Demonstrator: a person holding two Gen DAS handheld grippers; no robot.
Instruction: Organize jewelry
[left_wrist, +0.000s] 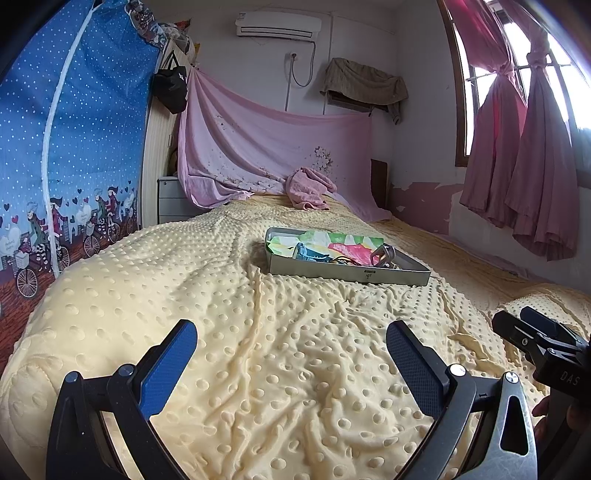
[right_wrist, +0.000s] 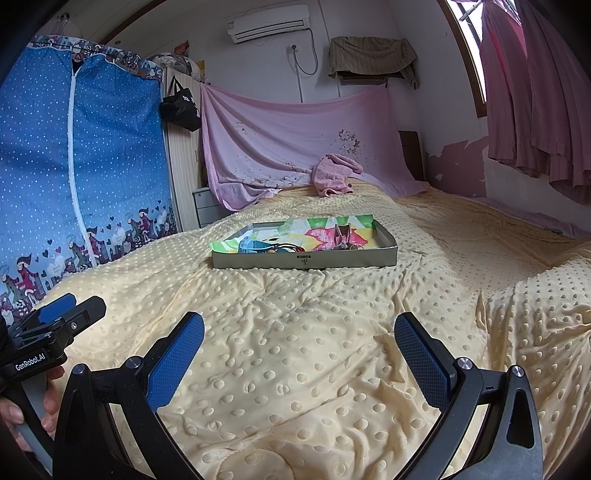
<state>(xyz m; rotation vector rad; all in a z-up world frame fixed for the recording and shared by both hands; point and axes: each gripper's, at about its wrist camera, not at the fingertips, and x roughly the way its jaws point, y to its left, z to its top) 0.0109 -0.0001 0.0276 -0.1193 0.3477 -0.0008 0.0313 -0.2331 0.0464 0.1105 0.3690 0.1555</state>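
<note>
A shallow grey box tray (left_wrist: 347, 274) (right_wrist: 258, 261) lies on the yellow dotted blanket, lined with colourful floral paper. Inside it lie jewelry pieces: a blue item (left_wrist: 308, 253) (right_wrist: 255, 245), a metal hair clip (left_wrist: 384, 254) (right_wrist: 341, 234), and some beaded pieces (right_wrist: 284, 249). My left gripper (left_wrist: 291, 350) is open and empty, hovering over the blanket well short of the tray. My right gripper (right_wrist: 299, 347) is open and empty, also short of the tray. The right gripper shows at the right edge of the left wrist view (left_wrist: 535, 336); the left gripper shows at the left edge of the right wrist view (right_wrist: 62, 314).
The bed (left_wrist: 184, 295) fills the foreground. A pink towel (left_wrist: 308, 188) lies crumpled at the far end below a hung pink sheet (left_wrist: 266, 140). A blue fabric wardrobe (left_wrist: 66, 147) stands left, with a small drawer unit (left_wrist: 173, 199). Pink curtains (left_wrist: 535, 166) hang right.
</note>
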